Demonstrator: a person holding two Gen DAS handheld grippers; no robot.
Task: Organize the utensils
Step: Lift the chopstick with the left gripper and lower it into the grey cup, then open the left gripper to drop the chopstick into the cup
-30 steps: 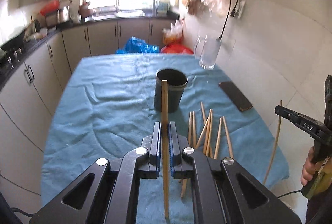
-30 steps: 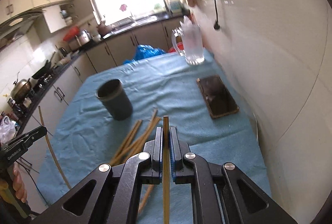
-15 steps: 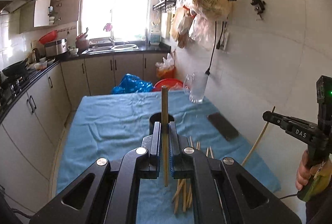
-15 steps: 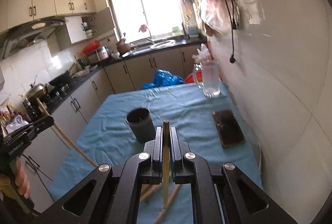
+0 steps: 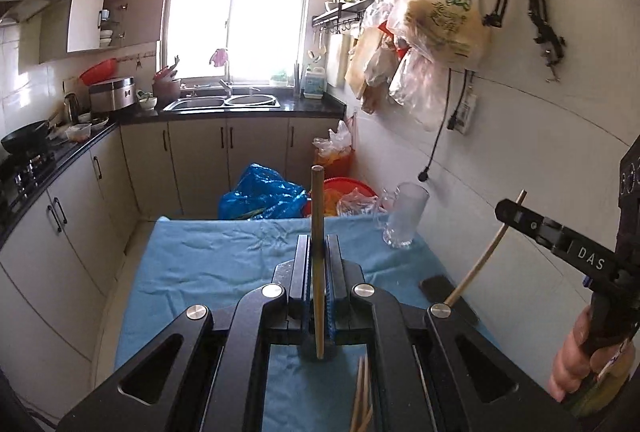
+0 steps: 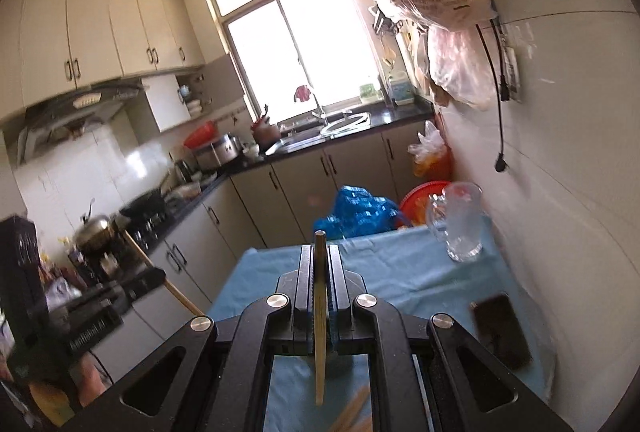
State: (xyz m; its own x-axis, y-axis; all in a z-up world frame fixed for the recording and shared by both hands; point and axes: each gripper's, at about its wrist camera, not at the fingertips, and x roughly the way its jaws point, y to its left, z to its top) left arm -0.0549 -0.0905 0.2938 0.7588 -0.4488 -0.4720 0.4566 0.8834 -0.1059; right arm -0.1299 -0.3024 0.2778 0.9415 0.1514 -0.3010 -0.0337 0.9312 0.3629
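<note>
My left gripper (image 5: 318,252) is shut on a wooden chopstick (image 5: 317,216) that stands upright between the jaws, high above the blue tablecloth (image 5: 208,264). My right gripper (image 6: 320,264) is shut on another wooden chopstick (image 6: 320,296), also upright. The right gripper shows at the right of the left wrist view (image 5: 516,218) with its chopstick (image 5: 486,256) hanging below it. Loose chopsticks (image 5: 362,400) lie on the cloth below the left gripper. The dark cup is mostly hidden behind the left gripper's body; a bit of it (image 5: 308,352) shows under the jaws.
A glass mug (image 5: 404,216) stands at the table's far right, also in the right wrist view (image 6: 460,224). A black phone (image 6: 502,332) lies near the right wall. A blue bag (image 5: 260,195) and red basin (image 5: 348,187) sit beyond the table. Cabinets line the left.
Both grippers have risen and tilted up with their chopsticks. The cup and loose chopsticks have slid down out of sight behind the gripper bodies.
</note>
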